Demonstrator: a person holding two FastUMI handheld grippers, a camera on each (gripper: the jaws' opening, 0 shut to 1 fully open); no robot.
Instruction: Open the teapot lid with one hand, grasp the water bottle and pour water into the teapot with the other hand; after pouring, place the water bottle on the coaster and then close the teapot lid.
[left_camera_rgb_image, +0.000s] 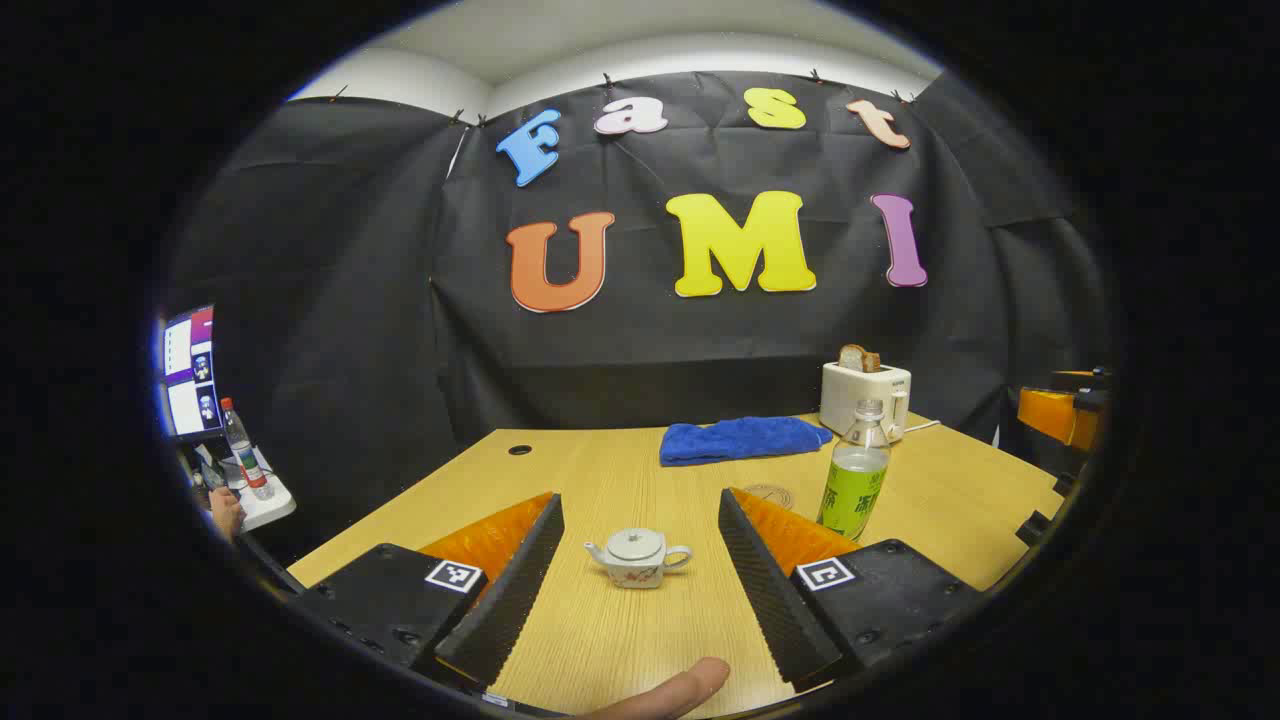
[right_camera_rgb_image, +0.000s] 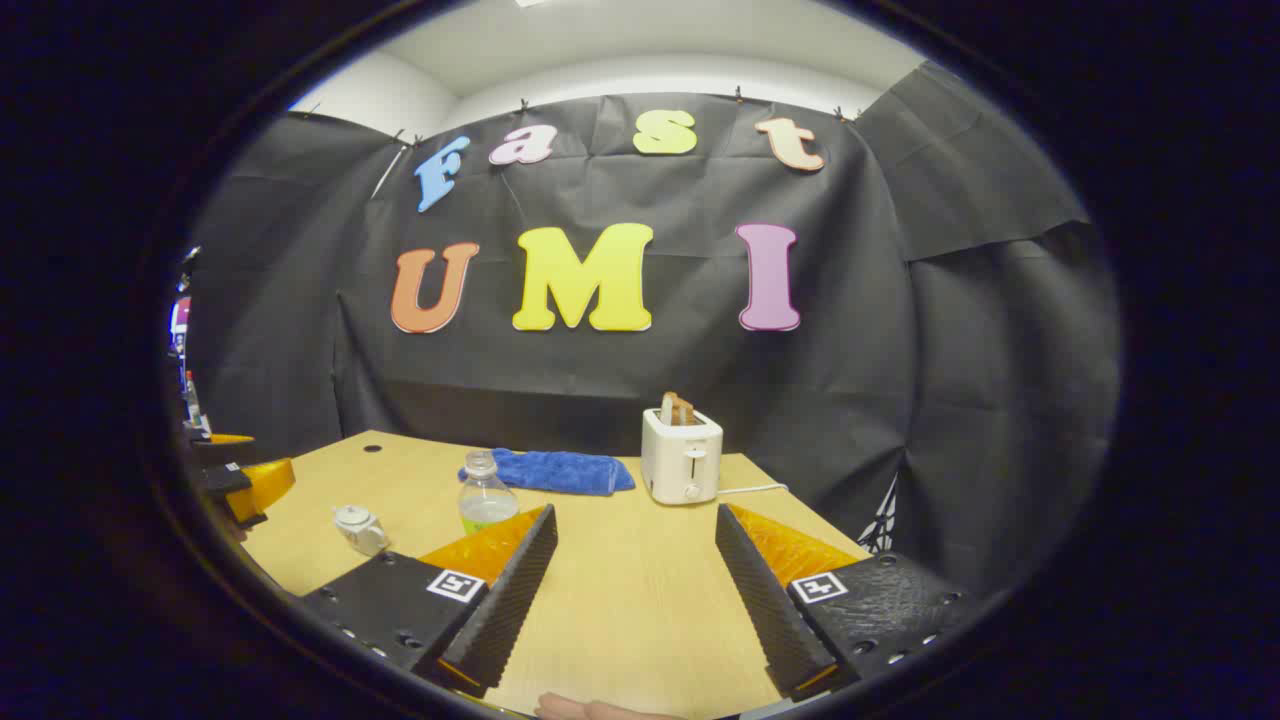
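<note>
Teapot (left_camera_rgb_image: 638, 558) lid on, mid-table (left_camera_rgb_image: 600, 470) – left gripper (left_camera_rgb_image: 640, 590) spread wide just before it, water bottle (left_camera_rgb_image: 856, 470) right of teapot, coaster (left_camera_rgb_image: 768, 495) between them, right gripper (right_camera_rgb_image: 632, 600) agape – holding nothing, farther right of teapot.

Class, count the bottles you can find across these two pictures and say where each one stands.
2. A green-labelled bottle stands on the wooden table, right of the teapot. A red-capped bottle stands on a small side table at far left. Others could be hidden.
</note>
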